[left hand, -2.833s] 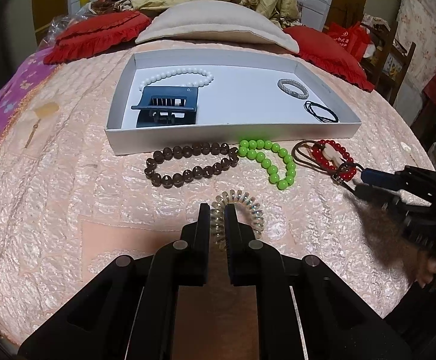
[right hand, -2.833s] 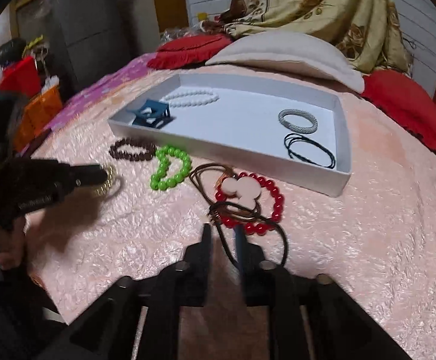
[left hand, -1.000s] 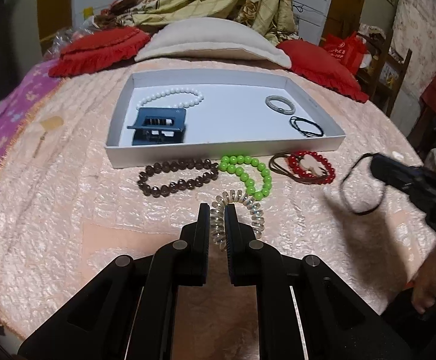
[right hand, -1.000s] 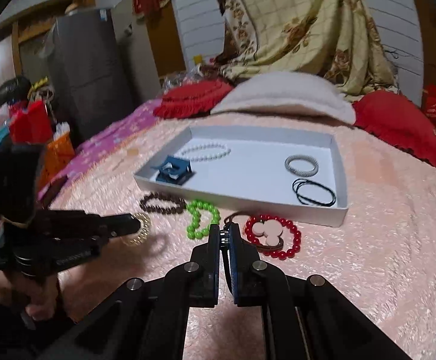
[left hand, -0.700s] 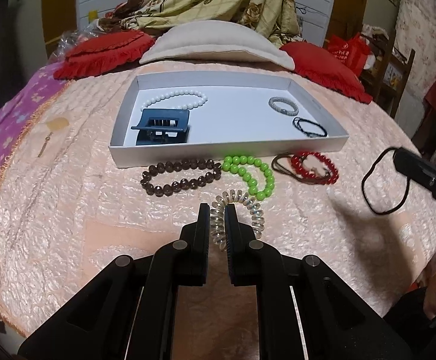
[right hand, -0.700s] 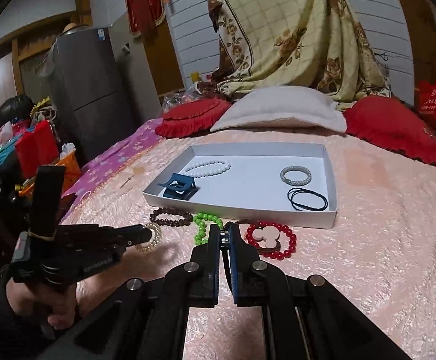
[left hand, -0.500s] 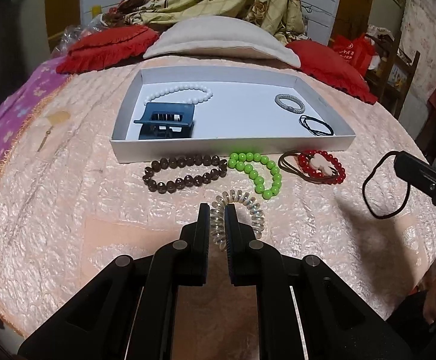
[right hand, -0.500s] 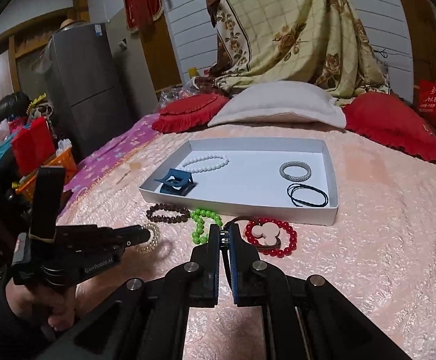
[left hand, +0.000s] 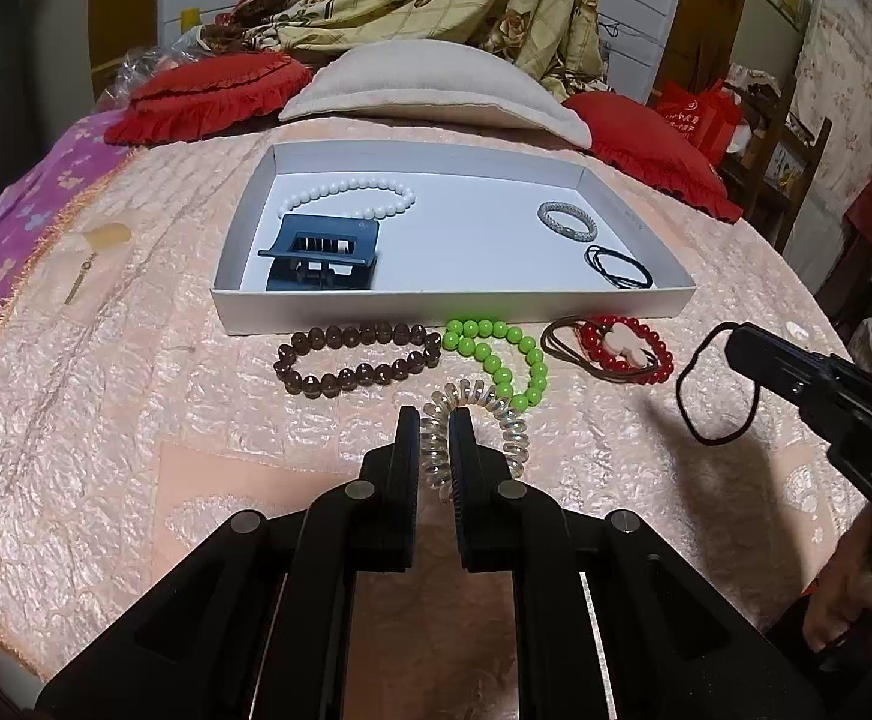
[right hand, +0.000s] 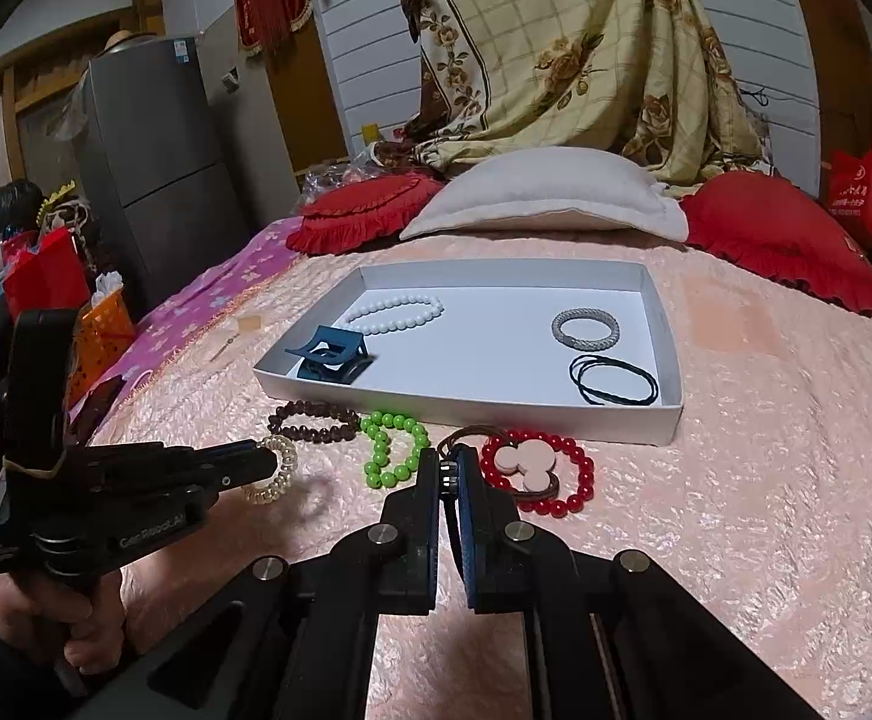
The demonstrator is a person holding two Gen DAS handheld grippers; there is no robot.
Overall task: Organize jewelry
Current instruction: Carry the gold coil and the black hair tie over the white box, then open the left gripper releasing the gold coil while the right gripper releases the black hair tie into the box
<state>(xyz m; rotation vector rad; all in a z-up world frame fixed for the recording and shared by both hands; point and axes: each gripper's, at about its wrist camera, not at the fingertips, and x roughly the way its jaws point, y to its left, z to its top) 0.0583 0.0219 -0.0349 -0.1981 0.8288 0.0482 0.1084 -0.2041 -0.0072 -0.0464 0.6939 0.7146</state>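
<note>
The left hand-held gripper (left hand: 434,429) is pinched on the spiral hair tie (left hand: 478,420); the right hand-held gripper (right hand: 449,468) is clamped on a black elastic loop (left hand: 713,390). Both should be carried over the white tray (left hand: 436,312) wall and released low, clear of pieces inside.

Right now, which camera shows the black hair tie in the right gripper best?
The left wrist view: the black hair tie hangs as a full loop from the right gripper. The right wrist view shows only a sliver between its own shut jaws.
</note>
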